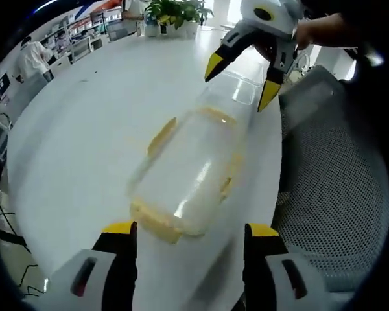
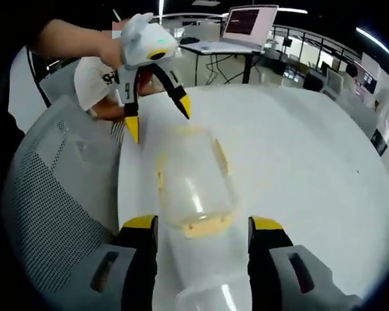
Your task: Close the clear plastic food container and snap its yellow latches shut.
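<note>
Left hand-held gripper (image 1: 190, 236) and right hand-held gripper (image 2: 203, 230), both jaws apart and empty, flank the clear container (image 1: 188, 175) on the white worktop (image 1: 84, 142), yellow latches (image 1: 161, 136) at 10 o'clock apparently unsnapped; next: press them down.

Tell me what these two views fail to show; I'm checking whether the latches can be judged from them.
- Yellow latches on the clear container: left gripper view, motion blur hides whether they are snapped.
- Container's near end: right gripper view, cut off by the bottom edge between the right gripper jaws.
- Laptop screen: right gripper view, too small.
</note>
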A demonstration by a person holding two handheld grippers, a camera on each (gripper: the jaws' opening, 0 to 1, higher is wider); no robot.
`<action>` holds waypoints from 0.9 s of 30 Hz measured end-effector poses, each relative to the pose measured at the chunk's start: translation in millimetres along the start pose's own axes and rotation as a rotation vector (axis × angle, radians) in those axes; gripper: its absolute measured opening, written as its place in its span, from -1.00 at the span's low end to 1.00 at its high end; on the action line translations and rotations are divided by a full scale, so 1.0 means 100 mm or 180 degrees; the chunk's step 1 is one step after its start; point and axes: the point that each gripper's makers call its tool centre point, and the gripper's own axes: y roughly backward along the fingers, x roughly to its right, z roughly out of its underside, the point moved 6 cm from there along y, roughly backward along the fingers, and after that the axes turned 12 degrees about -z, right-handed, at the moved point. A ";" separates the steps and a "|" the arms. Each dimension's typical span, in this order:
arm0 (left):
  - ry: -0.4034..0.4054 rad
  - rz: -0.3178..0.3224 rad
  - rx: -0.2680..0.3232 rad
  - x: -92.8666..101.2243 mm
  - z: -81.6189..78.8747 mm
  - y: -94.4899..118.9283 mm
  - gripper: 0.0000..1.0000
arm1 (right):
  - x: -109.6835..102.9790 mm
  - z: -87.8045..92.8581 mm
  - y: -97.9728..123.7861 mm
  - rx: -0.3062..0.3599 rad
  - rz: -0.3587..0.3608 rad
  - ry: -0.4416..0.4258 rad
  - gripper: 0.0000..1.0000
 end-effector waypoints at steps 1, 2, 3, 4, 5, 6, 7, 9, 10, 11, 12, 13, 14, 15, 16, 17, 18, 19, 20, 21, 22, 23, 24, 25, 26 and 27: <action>-0.0030 0.0006 -0.0021 -0.02 0.01 -0.01 0.24 | 0.01 0.01 -0.01 -0.0014 -0.0003 0.0000 0.07; -0.0044 0.0010 -0.0032 -0.03 0.01 -0.01 0.24 | 0.01 0.01 -0.02 -0.0019 -0.0003 0.0003 0.07; -0.0057 0.0017 -0.0045 -0.03 0.02 -0.02 0.24 | 0.02 0.01 -0.04 -0.0029 -0.0006 0.0013 0.07; -0.0075 0.0025 -0.0058 -0.05 0.03 -0.03 0.23 | 0.03 0.01 -0.05 -0.0037 -0.0006 0.0015 0.07; -0.0089 0.0030 -0.0066 -0.06 0.03 -0.04 0.23 | 0.04 0.01 -0.05 -0.0043 -0.0010 0.0017 0.07; -0.0117 0.0031 -0.0079 -0.06 0.03 -0.05 0.23 | 0.04 0.02 -0.07 -0.0056 -0.0016 0.0022 0.07; -0.0173 0.0030 -0.0098 -0.08 0.03 -0.06 0.23 | 0.05 0.02 -0.08 -0.0090 -0.0024 0.0054 0.06; -0.0210 0.0035 -0.0102 -0.10 0.02 -0.08 0.22 | 0.06 0.02 -0.10 -0.0138 -0.0047 0.0095 0.04; -0.0241 0.0037 -0.0108 -0.12 0.01 -0.09 0.22 | 0.07 0.02 -0.11 -0.0176 -0.0057 0.0121 0.03; -0.0257 0.0037 -0.0114 -0.12 0.01 -0.10 0.22 | 0.08 0.03 -0.12 -0.0191 -0.0055 0.0130 0.02; -0.0319 0.0042 -0.0145 -0.14 0.01 -0.11 0.21 | 0.09 0.03 -0.13 -0.0234 -0.0064 0.0149 0.02; -0.0350 0.0046 -0.0157 -0.15 0.01 -0.13 0.21 | 0.10 0.04 -0.15 -0.0253 -0.0079 0.0154 0.02; -0.0363 0.0053 -0.0159 -0.16 0.00 -0.13 0.21 | 0.11 0.04 -0.16 -0.0266 -0.0086 0.0147 0.02; -0.0378 0.0061 -0.0160 -0.16 0.00 -0.14 0.21 | 0.11 0.05 -0.17 -0.0290 -0.0098 0.0147 0.02; -0.0399 0.0067 -0.0165 -0.17 -0.01 -0.14 0.20 | 0.12 0.05 -0.18 -0.0315 -0.0099 0.0152 0.02; -0.0440 0.0072 -0.0183 -0.18 -0.01 -0.14 0.19 | 0.12 0.06 -0.19 -0.0336 -0.0097 0.0151 0.02; -0.0477 0.0078 -0.0201 -0.19 0.00 -0.14 0.19 | 0.13 0.07 -0.19 -0.0357 -0.0100 0.0145 0.01; -0.0519 0.0094 -0.0227 -0.20 0.00 -0.15 0.19 | 0.13 0.08 -0.20 -0.0374 -0.0118 0.0129 0.01; -0.0546 0.0104 -0.0232 -0.21 0.00 -0.15 0.18 | 0.13 0.08 -0.21 -0.0373 -0.0111 0.0131 0.01; -0.0587 0.0117 -0.0247 -0.22 0.00 -0.16 0.18 | 0.14 0.09 -0.22 -0.0402 -0.0101 0.0138 0.00; -0.0646 0.0120 -0.0263 -0.23 0.00 -0.16 0.16 | 0.14 0.09 -0.22 -0.0431 -0.0094 0.0153 -0.01; -0.0727 0.0113 -0.0273 -0.25 0.00 -0.17 0.14 | 0.14 0.09 -0.22 -0.0456 -0.0080 0.0183 -0.02; -0.0765 0.0106 -0.0271 -0.26 -0.01 -0.17 0.14 | 0.14 0.07 -0.23 -0.0436 -0.0079 0.0213 -0.02; -0.0754 0.0111 -0.0274 -0.26 -0.01 -0.17 0.13 | 0.14 0.07 -0.23 -0.0425 -0.0086 0.0208 -0.02; -0.0760 0.0114 -0.0278 -0.28 -0.01 -0.18 0.13 | 0.13 0.07 -0.24 -0.0432 -0.0098 0.0195 -0.02; -0.0766 0.0112 -0.0286 -0.30 -0.01 -0.19 0.12 | 0.13 0.06 -0.25 -0.0438 -0.0098 0.0200 -0.01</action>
